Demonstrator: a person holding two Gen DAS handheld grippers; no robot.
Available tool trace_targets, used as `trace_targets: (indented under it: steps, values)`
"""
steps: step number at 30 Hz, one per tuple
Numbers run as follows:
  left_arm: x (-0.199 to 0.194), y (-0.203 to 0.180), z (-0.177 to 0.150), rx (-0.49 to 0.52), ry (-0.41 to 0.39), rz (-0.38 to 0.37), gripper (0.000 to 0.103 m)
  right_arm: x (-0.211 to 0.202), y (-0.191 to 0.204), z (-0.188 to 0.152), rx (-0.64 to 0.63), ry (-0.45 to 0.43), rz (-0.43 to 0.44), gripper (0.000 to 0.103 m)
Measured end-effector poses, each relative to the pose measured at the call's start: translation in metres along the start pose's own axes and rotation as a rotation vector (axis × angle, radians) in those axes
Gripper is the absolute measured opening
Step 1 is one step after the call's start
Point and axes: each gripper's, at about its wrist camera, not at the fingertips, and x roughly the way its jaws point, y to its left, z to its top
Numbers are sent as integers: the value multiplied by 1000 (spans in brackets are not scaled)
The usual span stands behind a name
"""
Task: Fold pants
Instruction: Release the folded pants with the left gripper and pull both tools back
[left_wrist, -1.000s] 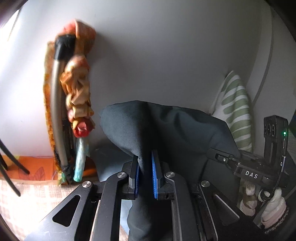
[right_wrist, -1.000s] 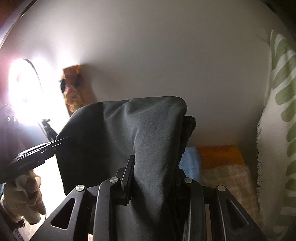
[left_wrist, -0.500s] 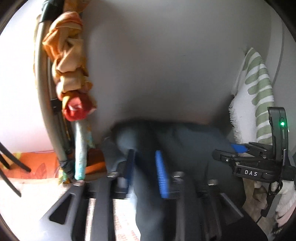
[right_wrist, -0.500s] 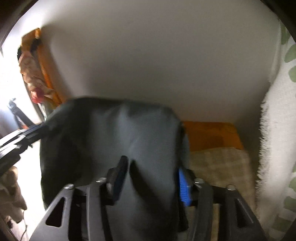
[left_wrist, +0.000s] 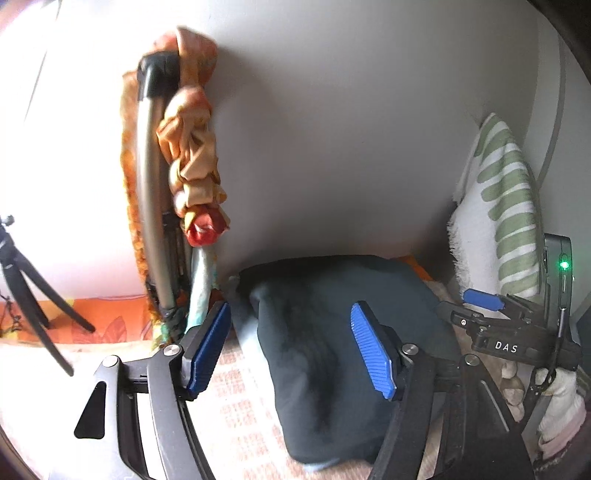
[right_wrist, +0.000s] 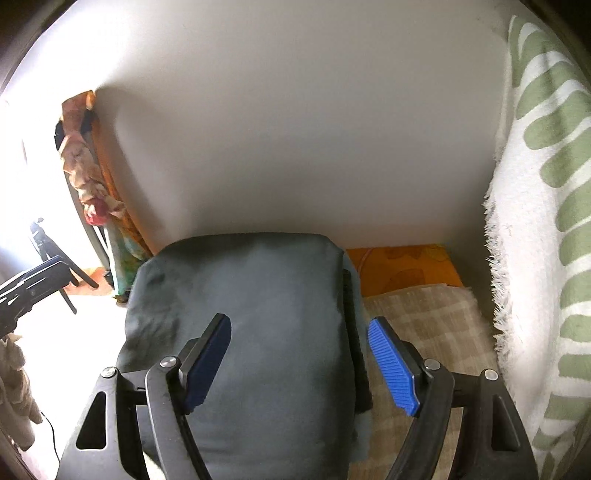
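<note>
Two claws, both with blue pads spread wide and nothing clamped between them. Pants (right_wrist: 258, 332) lie folded in a thick dark grey-blue bundle on the checked cloth (right_wrist: 424, 314), far edge close to the wall (right_wrist: 295, 129).

My right claw (right_wrist: 299, 354) hangs over the bundle: the left pad is over the fabric, the right pad (right_wrist: 393, 365) just off its right edge, above the checked cloth. I cannot tell whether either pad touches.

My left claw (left_wrist: 291, 350) straddles the bundle's left part in the left wrist view: the right pad sits over the dark fabric, the left pad (left_wrist: 207, 347) just beside its left edge. The pants (left_wrist: 332, 332) look nearly black here, top surface smooth, folded edge rounded. A lighter blue layer shows at the near bottom edge.

Around the bundle:
- orange patterned cloth (right_wrist: 402, 269) behind, at the foot of the wall
- green-striped white towel (right_wrist: 546, 221) upright at right
- metal tube (left_wrist: 147, 192) wrapped in knotted orange fabric (left_wrist: 192, 158) at left
- tripod (left_wrist: 22, 280) at far left, in glare
</note>
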Motion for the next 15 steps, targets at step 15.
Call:
trace_targets:
  steps: [15]
  values:
    - [-122, -13, -27, 51, -82, -25, 80, -119, 47, -25, -41, -133, 17, 93]
